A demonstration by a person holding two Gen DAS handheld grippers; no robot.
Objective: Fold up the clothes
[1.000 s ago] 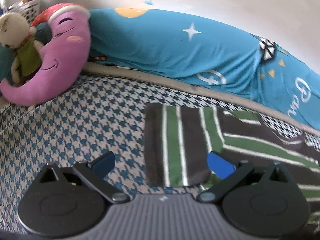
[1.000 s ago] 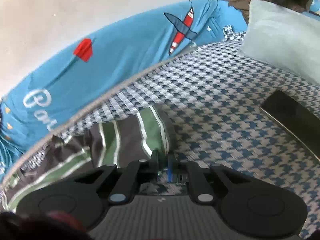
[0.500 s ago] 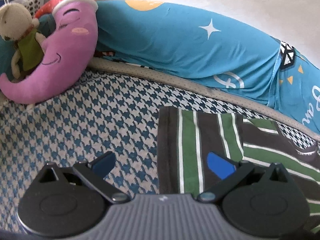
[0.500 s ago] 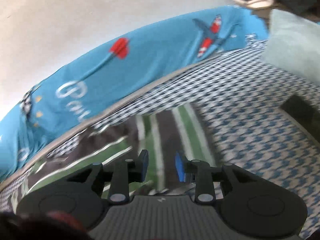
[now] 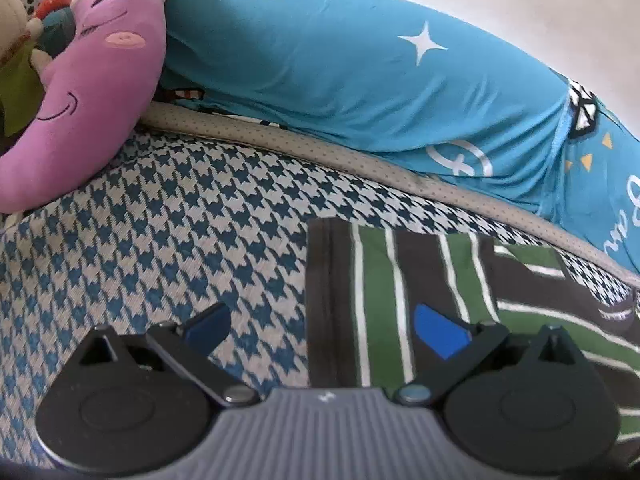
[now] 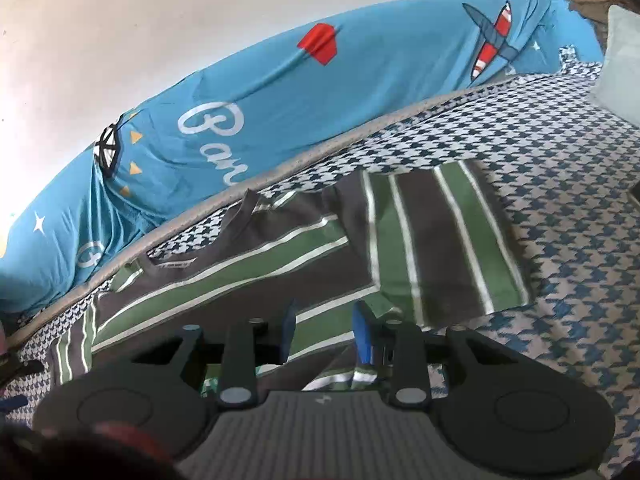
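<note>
A home bedroom, seen from a bed (image 5: pixel 168 216) covered in a blue-and-white houndstooth sheet. Ahead of the left tool (image 5: pixel 320 324), a long blue bolster (image 5: pixel 340 80) printed with stars and lettering lies along a plain pale wall (image 6: pixel 160 20). Far left of that tool sits a purple moon-shaped plush (image 5: pixel 88 92) with a sleeping face, a teddy (image 5: pixel 16 64) just beside it. Far right of the right tool (image 6: pixel 324 332) rests a pale pillow (image 6: pixel 620 68). A striped shirt (image 6: pixel 420 240) lies on the sheet.
</note>
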